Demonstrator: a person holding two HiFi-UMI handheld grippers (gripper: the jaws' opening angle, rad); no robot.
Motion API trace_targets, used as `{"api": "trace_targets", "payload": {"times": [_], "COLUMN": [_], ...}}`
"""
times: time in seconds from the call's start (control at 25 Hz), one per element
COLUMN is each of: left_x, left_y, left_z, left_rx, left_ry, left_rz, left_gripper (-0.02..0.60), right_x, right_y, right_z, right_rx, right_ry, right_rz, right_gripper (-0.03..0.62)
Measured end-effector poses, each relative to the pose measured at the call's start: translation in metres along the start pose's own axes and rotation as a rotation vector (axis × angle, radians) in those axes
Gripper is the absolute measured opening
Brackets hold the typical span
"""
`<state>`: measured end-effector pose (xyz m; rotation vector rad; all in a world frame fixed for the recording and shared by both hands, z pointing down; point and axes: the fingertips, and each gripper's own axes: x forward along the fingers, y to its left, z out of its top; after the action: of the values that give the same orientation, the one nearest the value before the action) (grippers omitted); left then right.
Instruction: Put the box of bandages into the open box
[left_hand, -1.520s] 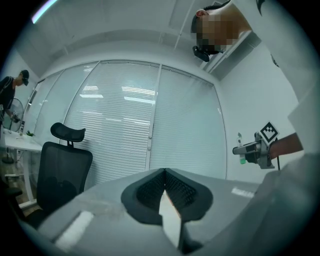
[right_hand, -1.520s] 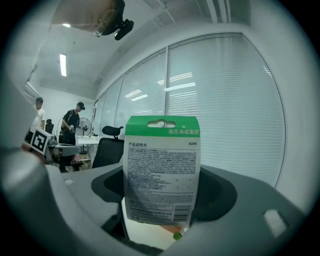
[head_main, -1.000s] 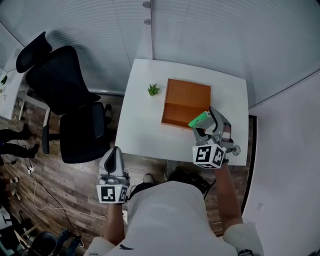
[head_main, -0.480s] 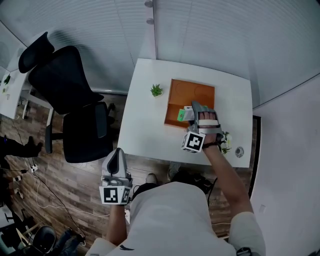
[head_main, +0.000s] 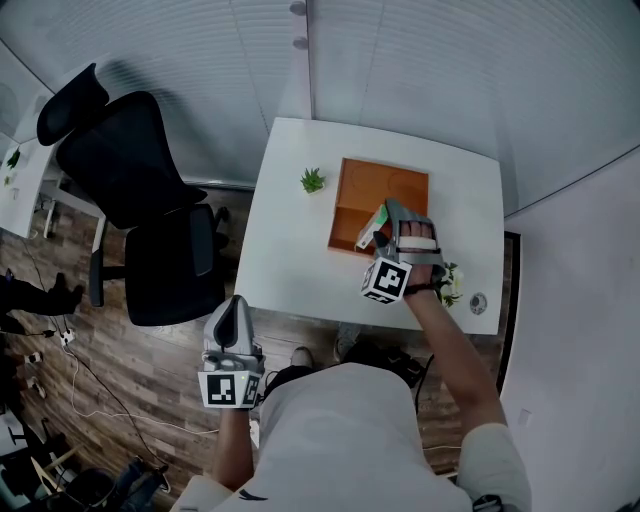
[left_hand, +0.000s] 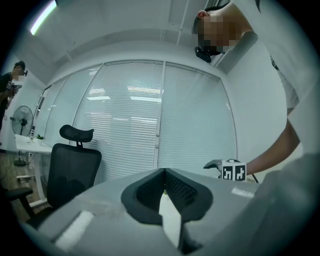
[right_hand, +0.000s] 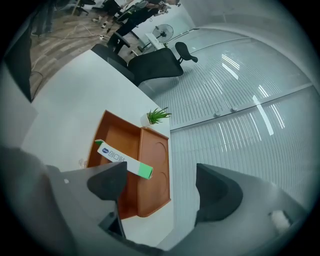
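The orange open box (head_main: 385, 180) lies on the white table (head_main: 285, 250), with a deep half and a flat lid half (right_hand: 155, 165). The white and green box of bandages (right_hand: 125, 162) lies slanting in the deep half (right_hand: 117, 142); the head view shows it (head_main: 371, 227) beside my right gripper. That right gripper (head_main: 400, 220) hovers over the box's near edge. Its jaws are opening, and nothing is between its fingers (right_hand: 107, 182). My left gripper (head_main: 233, 305) hangs below the table's near edge, over the wooden floor, with its pads together and nothing held.
A small green plant (head_main: 312, 180) stands left of the orange box. A flowery object (head_main: 452, 283) and a small round thing (head_main: 478, 300) sit at the table's front right. A black office chair (head_main: 130, 200) stands left of the table. Blinds line the far wall.
My right gripper carried the bandage box from the table's front right to over the orange box. Its jaws have since spread, and the bandage box now lies loose inside. The left gripper barely moved.
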<state>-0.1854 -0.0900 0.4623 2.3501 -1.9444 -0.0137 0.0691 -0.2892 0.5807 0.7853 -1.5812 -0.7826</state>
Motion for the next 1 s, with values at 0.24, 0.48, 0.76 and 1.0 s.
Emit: {"api": "trace_targets", "payload": {"times": [0.24, 0.48, 0.76, 1.0], "left_x": [-0.001, -0.001, 0.001, 0.002], "left_y": [-0.002, -0.006, -0.008, -0.013], "left_z": [0.001, 0.001, 0.003, 0.008], "left_rx": [-0.001, -0.001, -0.002, 0.001], "left_ry": [-0.007, -0.012, -0.024, -0.044], "left_rz": [-0.015, -0.041, -0.071, -0.106], "left_gripper": [0.006, 0.006, 0.006, 0.006], "right_x": [-0.015, -0.042, -0.103, -0.149], "right_y": [-0.006, -0.022, -0.041, -0.035], "right_z": [-0.004, -0.011, -0.028, -0.042], "right_rx": [0.033, 0.233, 0.821, 1.047], "right_ry": [0.004, -0.039, -0.181, -0.230], "right_rz": [-0.017, -0.074, -0.098, -0.150], "right_gripper": [0.410, 0.157, 0.002, 0.002]}}
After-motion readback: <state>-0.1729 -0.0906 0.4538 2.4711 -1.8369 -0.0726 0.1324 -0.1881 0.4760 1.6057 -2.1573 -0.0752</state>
